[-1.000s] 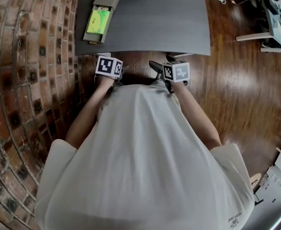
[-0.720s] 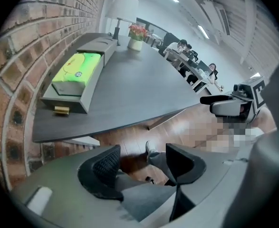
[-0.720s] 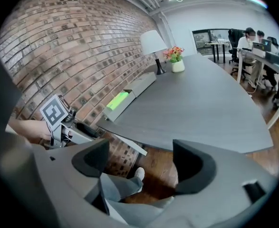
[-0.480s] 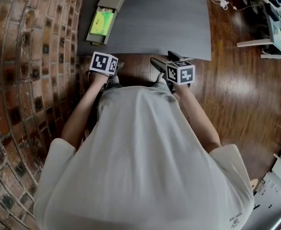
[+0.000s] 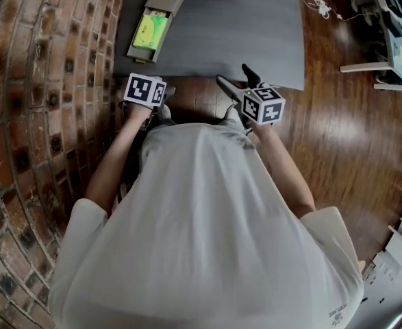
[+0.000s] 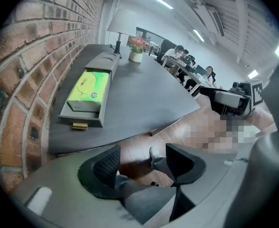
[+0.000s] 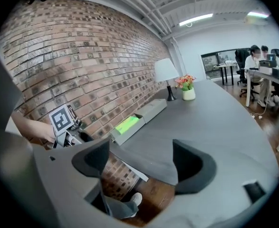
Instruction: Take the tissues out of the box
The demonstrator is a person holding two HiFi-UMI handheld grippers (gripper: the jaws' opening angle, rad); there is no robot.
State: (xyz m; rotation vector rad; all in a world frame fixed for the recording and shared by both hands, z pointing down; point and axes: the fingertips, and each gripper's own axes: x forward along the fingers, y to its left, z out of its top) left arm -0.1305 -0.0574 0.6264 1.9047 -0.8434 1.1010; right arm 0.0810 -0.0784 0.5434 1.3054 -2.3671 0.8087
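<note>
A green tissue pack point(image 5: 149, 29) point(image 6: 87, 87) point(image 7: 126, 125) lies in the open end of a long grey box point(image 5: 137, 52) at the left side of the dark table point(image 5: 242, 26), by the brick wall. My left gripper point(image 6: 141, 163) hangs short of the table's near edge and points steeply down, jaws apart with nothing between them; in the head view mostly its marker cube point(image 5: 144, 90) shows. My right gripper point(image 5: 232, 75) point(image 7: 140, 158) is open and empty at the table's near edge, pointing across the tabletop. Both are well short of the box.
A white-shaded lamp point(image 6: 122, 23) point(image 7: 166, 70) and a pot of flowers point(image 6: 137, 44) point(image 7: 186, 84) stand at the table's far end. The brick wall point(image 5: 36, 115) runs along the left. People sit at desks in the background. Below is wooden floor point(image 5: 351, 115).
Both grippers have risen and moved a little toward the table edge. The right one has tipped upward, its fingers now reaching over the edge. The box and tissues have not moved.
</note>
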